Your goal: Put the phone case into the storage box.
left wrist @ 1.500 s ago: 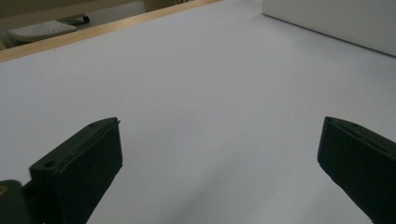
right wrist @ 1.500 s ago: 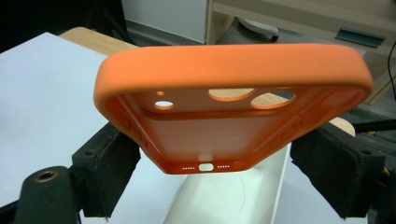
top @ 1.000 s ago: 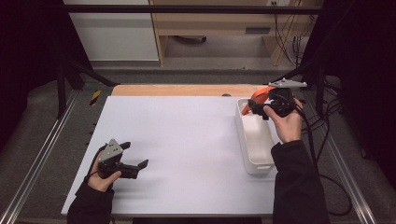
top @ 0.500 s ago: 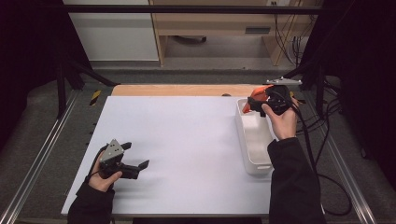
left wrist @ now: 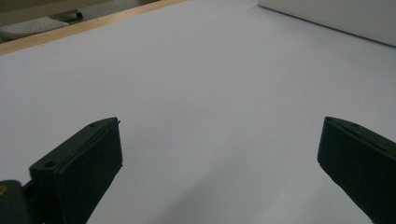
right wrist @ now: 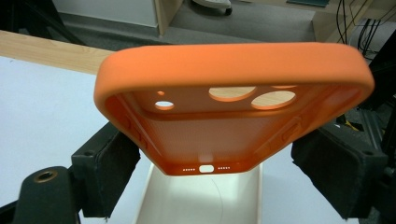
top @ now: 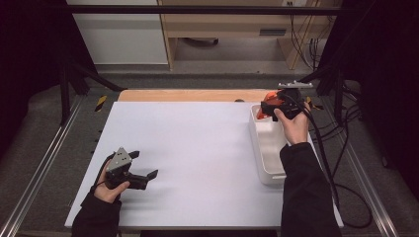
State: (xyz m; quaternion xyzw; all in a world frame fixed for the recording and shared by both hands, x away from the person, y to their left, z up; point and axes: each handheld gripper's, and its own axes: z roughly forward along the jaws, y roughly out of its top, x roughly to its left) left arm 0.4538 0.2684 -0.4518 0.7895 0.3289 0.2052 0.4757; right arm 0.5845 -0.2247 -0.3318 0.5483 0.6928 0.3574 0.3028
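Both forearms wear black sleeves (top: 307, 190) to the wrist. The left gripper (top: 146, 165) is black, with a grey three-cornered plate (top: 118, 159) on top and blocky matte jaws showing small round screw holes. The right gripper (top: 265, 104) is black too, carries a grey plate (top: 295, 84), and trails a black cable (top: 326, 155)

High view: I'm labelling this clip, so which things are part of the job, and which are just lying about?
In the job:
orange phone case, clamped in the right gripper
white tray beneath it

Lying about:
left gripper, open on the white table
cables
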